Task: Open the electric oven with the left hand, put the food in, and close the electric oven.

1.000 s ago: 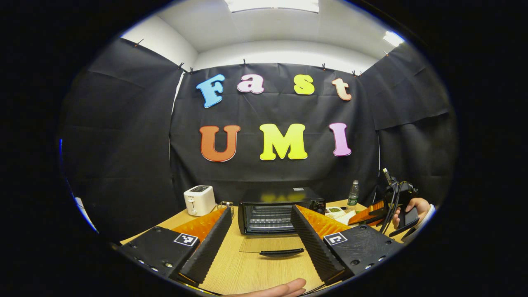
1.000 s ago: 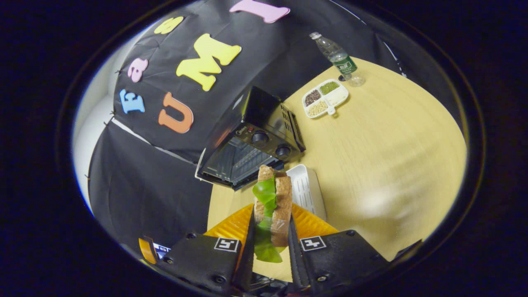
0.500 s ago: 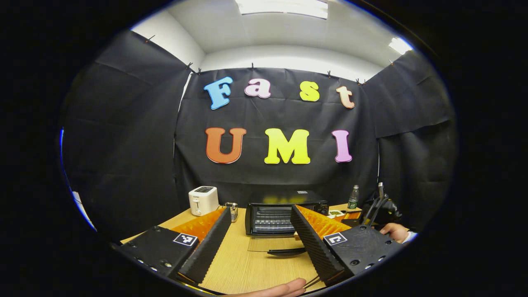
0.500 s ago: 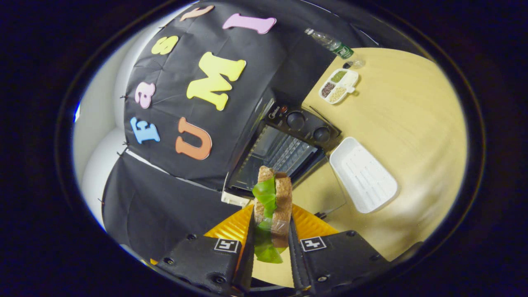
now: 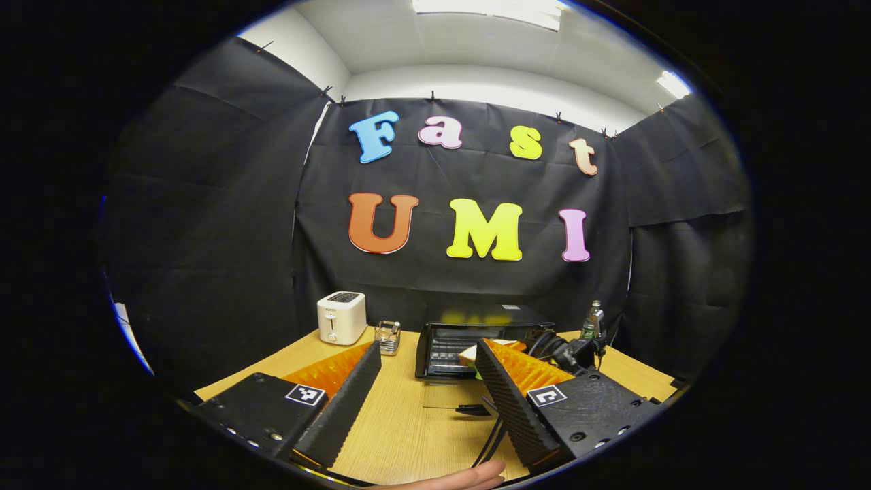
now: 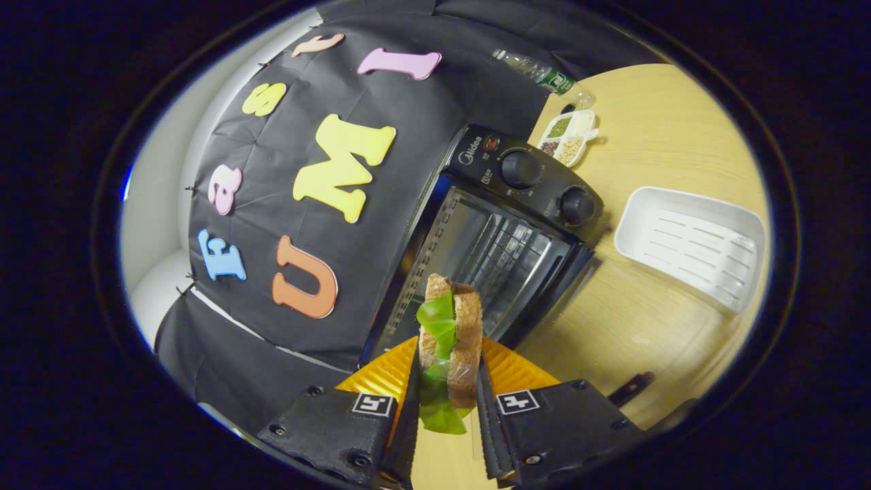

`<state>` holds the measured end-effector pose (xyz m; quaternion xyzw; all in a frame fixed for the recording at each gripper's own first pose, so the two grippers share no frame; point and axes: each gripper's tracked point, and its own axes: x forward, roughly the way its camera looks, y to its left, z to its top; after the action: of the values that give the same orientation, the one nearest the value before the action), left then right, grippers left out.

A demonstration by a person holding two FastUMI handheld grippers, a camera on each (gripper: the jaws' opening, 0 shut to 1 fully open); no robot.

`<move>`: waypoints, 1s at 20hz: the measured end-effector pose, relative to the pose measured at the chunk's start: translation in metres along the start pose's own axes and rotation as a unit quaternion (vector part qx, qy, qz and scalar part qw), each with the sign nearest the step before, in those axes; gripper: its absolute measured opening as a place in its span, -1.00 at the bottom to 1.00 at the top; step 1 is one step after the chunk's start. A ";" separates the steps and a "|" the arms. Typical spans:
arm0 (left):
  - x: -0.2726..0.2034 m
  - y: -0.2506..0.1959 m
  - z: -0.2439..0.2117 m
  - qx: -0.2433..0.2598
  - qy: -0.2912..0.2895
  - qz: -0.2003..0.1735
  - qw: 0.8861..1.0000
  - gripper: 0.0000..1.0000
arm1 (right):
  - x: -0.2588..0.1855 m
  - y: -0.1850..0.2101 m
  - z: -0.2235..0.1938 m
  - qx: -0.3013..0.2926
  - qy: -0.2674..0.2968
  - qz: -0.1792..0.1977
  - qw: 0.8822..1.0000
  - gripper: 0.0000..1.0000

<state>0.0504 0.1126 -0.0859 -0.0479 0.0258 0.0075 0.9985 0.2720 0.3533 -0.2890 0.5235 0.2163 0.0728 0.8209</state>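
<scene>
Right gripper [image 6: 446, 408]: fingers pressed on both sides of the sandwich [image 6: 449, 340], which projects beyond their tips toward the open electric oven [image 6: 497, 252]. Left gripper [image 5: 425, 398]: fingers spread wide, holding nothing, above the bench [image 5: 401, 435].

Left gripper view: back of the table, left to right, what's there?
Toaster → glass jar → electric oven, door open → water bottle.

From my left claw's view, the toaster [image 5: 341, 317] stood left of the open oven [image 5: 476, 333] on the desk [image 5: 401, 435], the bottle [image 5: 593, 320] to its right.
</scene>
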 end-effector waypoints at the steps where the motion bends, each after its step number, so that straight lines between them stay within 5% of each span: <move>1: 0.000 0.001 0.000 0.000 -0.001 0.002 1.000 0.84 | 0.015 0.000 -0.001 -0.009 -0.010 -0.005 1.000 -0.18; 12: 0.008 -0.017 -0.009 0.003 -0.007 -0.035 0.999 0.87 | 0.113 -0.017 0.010 -0.062 -0.081 -0.022 0.994 -0.17; 13: 0.010 -0.017 -0.012 0.004 -0.004 -0.034 0.999 0.87 | 0.116 -0.018 0.012 -0.067 -0.086 -0.022 0.994 -0.33; 14: 0.011 -0.016 -0.012 0.002 -0.003 -0.034 0.999 0.88 | 0.119 -0.020 0.014 -0.067 -0.090 -0.028 0.993 -0.13; 19: 0.016 -0.022 -0.016 -0.006 0.003 -0.045 0.999 0.87 | 0.121 -0.033 0.014 -0.056 -0.091 -0.043 0.993 -0.02; 20: 0.015 -0.019 -0.016 -0.005 -0.001 -0.044 0.999 0.87 | 0.120 -0.034 0.014 -0.061 -0.092 -0.047 0.993 -0.23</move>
<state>0.0652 0.0923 -0.1003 -0.0543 0.0224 -0.0361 0.9976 0.3820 0.3680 -0.3481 0.4665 0.1597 -0.0013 0.8700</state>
